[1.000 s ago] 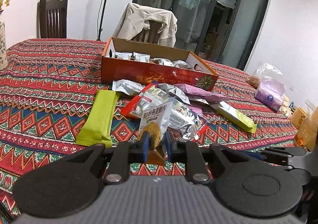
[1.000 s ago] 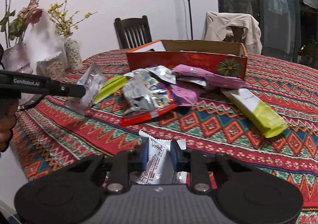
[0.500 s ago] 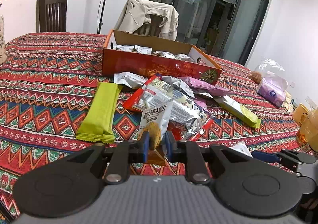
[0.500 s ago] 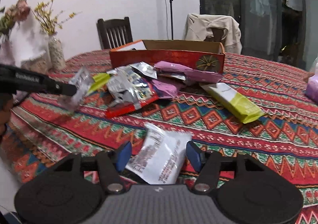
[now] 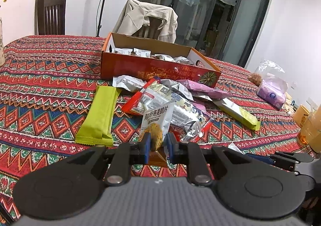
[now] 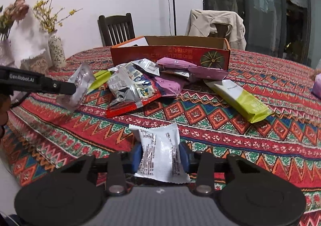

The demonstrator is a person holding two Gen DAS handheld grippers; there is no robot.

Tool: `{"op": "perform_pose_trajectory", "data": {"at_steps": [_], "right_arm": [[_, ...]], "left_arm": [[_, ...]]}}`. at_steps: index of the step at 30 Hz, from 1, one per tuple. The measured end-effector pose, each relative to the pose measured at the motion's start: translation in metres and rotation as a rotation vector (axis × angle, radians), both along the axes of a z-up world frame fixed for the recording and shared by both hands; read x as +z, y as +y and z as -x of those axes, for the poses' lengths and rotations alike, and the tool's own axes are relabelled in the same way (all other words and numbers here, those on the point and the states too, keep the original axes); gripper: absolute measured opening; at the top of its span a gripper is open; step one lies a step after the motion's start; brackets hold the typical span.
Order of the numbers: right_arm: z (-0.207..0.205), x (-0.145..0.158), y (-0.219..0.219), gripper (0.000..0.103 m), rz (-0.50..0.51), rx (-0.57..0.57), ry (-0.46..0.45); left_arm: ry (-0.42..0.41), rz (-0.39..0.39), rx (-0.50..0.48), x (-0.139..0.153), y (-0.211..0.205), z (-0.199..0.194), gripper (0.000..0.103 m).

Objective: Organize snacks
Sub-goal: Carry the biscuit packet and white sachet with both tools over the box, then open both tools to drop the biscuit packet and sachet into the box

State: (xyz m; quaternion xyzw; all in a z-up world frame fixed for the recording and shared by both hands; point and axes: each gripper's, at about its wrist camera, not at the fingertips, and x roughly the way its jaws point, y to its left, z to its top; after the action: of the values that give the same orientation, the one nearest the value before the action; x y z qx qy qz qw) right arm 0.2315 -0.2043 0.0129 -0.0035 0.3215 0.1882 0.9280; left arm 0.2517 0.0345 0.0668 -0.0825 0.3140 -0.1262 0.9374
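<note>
Left wrist view: the left gripper (image 5: 157,144) is pinched shut on the lower end of an oat-crisp packet (image 5: 156,120), which stands upright, long axis vertical, before the snack pile and the orange box (image 5: 158,67) on the bench. Right wrist view: the right gripper (image 6: 160,155) is parted around a white sachet (image 6: 160,151), fingers at its side edges; whether they press is unclear. Both look light, crinkly and slippery, best nipped at a sealed edge.

Snack pile (image 5: 170,101) lies on the tablecloth (image 5: 46,85) before the box (image 5: 158,65).
</note>
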Motion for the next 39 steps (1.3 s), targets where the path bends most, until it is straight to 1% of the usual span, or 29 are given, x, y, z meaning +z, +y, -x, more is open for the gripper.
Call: {"op": "perform_pose_trajectory", "data": {"at_steps": [7, 10, 12, 15, 17, 19, 20, 23, 25, 26, 27, 28, 29, 30, 31, 32, 33, 35, 38, 39], "right_arm": [[-0.002, 0.006, -0.009, 0.039, -0.039, -0.036, -0.046], [-0.008, 0.016, -0.013, 0.039, -0.051, -0.034, -0.077], [-0.017, 0.027, -0.017, 0.039, -0.061, -0.029, -0.104], [-0.039, 0.053, -0.023, 0.039, -0.074, -0.015, -0.157], [-0.060, 0.074, -0.026, 0.039, -0.069, -0.001, -0.202], [-0.090, 0.092, -0.026, 0.039, -0.061, 0.023, -0.238], [-0.110, 0.098, -0.025, 0.039, -0.066, 0.035, -0.236], [-0.176, 0.105, -0.016, 0.039, -0.109, 0.070, -0.186], [-0.226, 0.101, -0.003, 0.039, -0.112, 0.078, -0.135], [-0.253, 0.097, 0.006, 0.039, -0.093, 0.073, -0.116], [-0.281, 0.093, 0.015, 0.039, -0.076, 0.064, -0.085], [-0.313, 0.087, 0.023, 0.039, -0.082, 0.048, -0.039], [-0.337, 0.081, 0.031, 0.039, -0.092, 0.034, 0.008], [-0.363, 0.075, 0.037, 0.039, -0.113, 0.018, 0.061], [-0.385, 0.069, 0.041, 0.040, -0.118, -0.004, 0.093], [-0.404, 0.063, 0.048, 0.043, -0.110, -0.033, 0.118], [-0.422, 0.057, 0.053, 0.047, -0.103, -0.055, 0.150], [-0.441, 0.047, 0.058, 0.049, -0.122, -0.084, 0.200], [-0.446, 0.044, 0.059, 0.060, -0.132, -0.097, 0.182], [-0.444, 0.046, 0.058, 0.060, -0.140, -0.096, 0.170]], "left_arm": [[-0.021, -0.006, -0.004, 0.009, 0.000, -0.013, 0.018], [-0.050, -0.016, -0.009, 0.022, 0.001, -0.025, 0.018], [-0.085, -0.023, -0.022, 0.035, 0.002, -0.037, 0.018], [-0.152, -0.050, -0.043, 0.058, 0.003, -0.060, 0.018], [-0.190, -0.074, -0.063, 0.074, 0.004, -0.085, 0.018], [-0.202, -0.106, -0.064, 0.085, 0.003, -0.116, 0.018], [-0.192, -0.122, -0.056, 0.088, 0.002, -0.136, 0.018], [-0.136, -0.160, -0.036, 0.086, -0.001, -0.198, 0.018], [-0.072, -0.201, -0.022, 0.075, -0.006, -0.245, 0.018], [-0.035, -0.219, -0.002, 0.067, -0.008, -0.267, 0.018], [-0.002, -0.252, 0.007, 0.058, -0.013, -0.289, 0.018], [0.019, -0.276, 0.019, 0.051, -0.014, -0.304, 0.018], [0.039, -0.293, 0.043, 0.045, -0.016, -0.318, 0.018], [0.056, -0.305, 0.061, 0.039, -0.017, -0.331, 0.019], [0.069, -0.296, 0.076, 0.034, -0.016, -0.342, 0.020], [0.082, -0.280, 0.080, 0.030, -0.013, -0.351, 0.025], [0.098, -0.268, 0.080, 0.027, -0.011, -0.359, 0.027], [0.105, -0.252, 0.075, 0.025, -0.008, -0.367, 0.038], [0.088, -0.233, 0.064, 0.027, -0.004, -0.365, 0.041], [0.088, -0.233, 0.064, 0.028, -0.002, -0.365, 0.041]]}}
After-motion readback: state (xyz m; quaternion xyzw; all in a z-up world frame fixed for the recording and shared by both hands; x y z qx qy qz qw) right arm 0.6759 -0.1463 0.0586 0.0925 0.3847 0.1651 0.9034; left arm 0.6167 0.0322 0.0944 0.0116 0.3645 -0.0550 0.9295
